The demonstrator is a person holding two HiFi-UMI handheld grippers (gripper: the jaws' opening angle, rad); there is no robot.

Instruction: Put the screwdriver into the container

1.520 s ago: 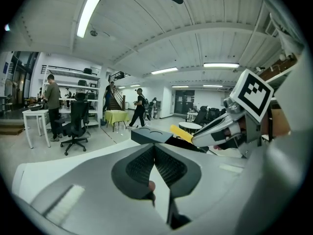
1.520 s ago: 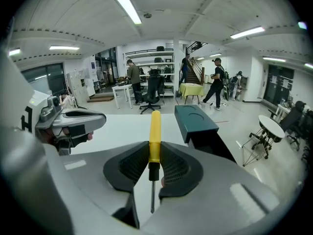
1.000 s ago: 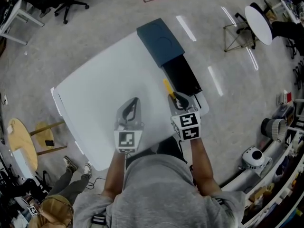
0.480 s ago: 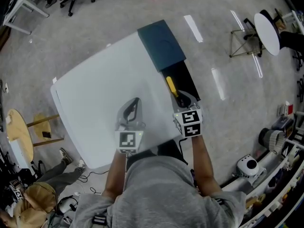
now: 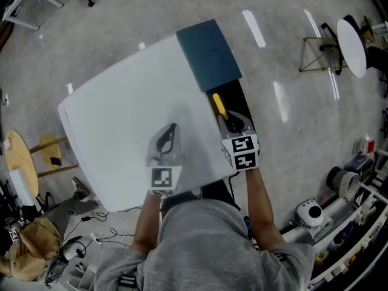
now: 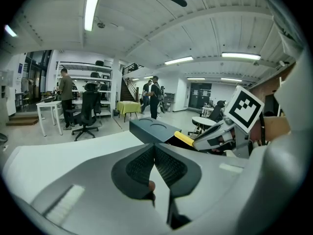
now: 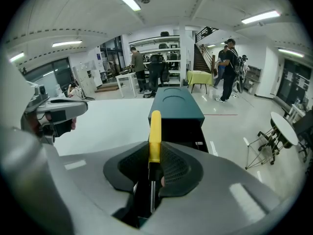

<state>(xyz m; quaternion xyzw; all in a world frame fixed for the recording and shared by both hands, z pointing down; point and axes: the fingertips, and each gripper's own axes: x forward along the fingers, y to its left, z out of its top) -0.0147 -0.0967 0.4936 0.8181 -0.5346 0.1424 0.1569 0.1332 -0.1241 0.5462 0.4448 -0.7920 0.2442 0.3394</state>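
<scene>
Right gripper view: screwdriver (image 7: 154,131) is clamped between the jaws of the right hand-held gripper (image 7: 154,156). Its yellow handle sticks out ahead and its metal shaft runs back between the pads. The handle is aimed at the teal container (image 7: 175,105). In the head view the handle is seen over the container's open black section (image 5: 235,100), just beside the closed teal part, at the right edge of the white surface (image 5: 121,120). Left hand-held gripper (image 6: 154,151) is held over the surface with its jaws together and nothing between them.
</scene>
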